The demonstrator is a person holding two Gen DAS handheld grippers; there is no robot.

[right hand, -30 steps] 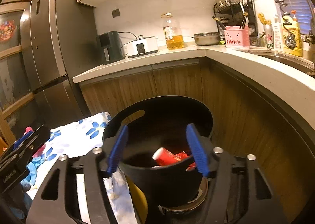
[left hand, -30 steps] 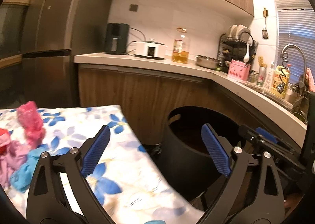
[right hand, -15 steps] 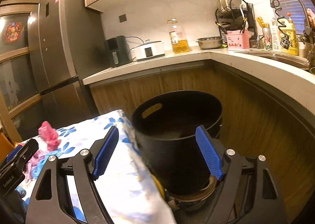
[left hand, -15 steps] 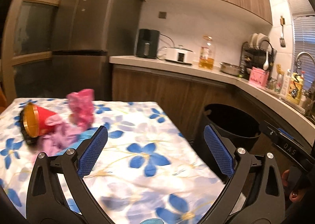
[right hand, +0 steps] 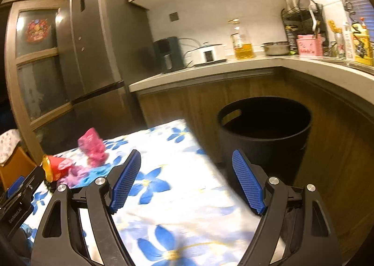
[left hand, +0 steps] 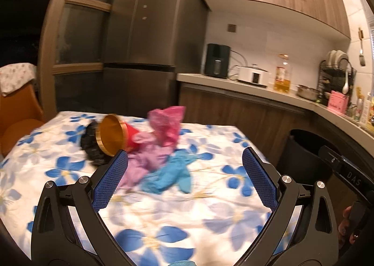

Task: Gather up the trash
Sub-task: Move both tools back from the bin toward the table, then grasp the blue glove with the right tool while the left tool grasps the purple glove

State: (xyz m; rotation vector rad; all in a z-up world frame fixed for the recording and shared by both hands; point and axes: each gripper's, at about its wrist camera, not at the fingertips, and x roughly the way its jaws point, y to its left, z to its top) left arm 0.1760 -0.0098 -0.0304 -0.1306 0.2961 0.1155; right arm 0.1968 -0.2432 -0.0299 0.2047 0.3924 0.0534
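A heap of trash lies on the flowered tablecloth (left hand: 210, 210): a tipped red cup with a gold inside (left hand: 114, 135), a black ridged piece (left hand: 90, 147), a pink crumpled bag (left hand: 169, 125), a lilac glove (left hand: 145, 161) and a blue glove (left hand: 170, 173). My left gripper (left hand: 184, 177) is open just short of the blue glove, nothing between its fingers. My right gripper (right hand: 187, 182) is open and empty over the table's right edge. The black bin (right hand: 264, 135) stands on the floor right of the table. In the right wrist view the heap, with the red cup (right hand: 55, 168), sits far left.
A wooden counter (right hand: 233, 67) runs behind and to the right, carrying appliances, an oil bottle and a dish rack. A dark fridge (left hand: 145, 44) stands behind the table. An orange chair (left hand: 18, 111) is at the left. A hand (left hand: 348, 221) holds the other gripper at lower right.
Both grippers swung left, away from the bin and over the table. The trash heap has come to the middle of the left wrist view. The right gripper's fingers stand wider than a second ago.
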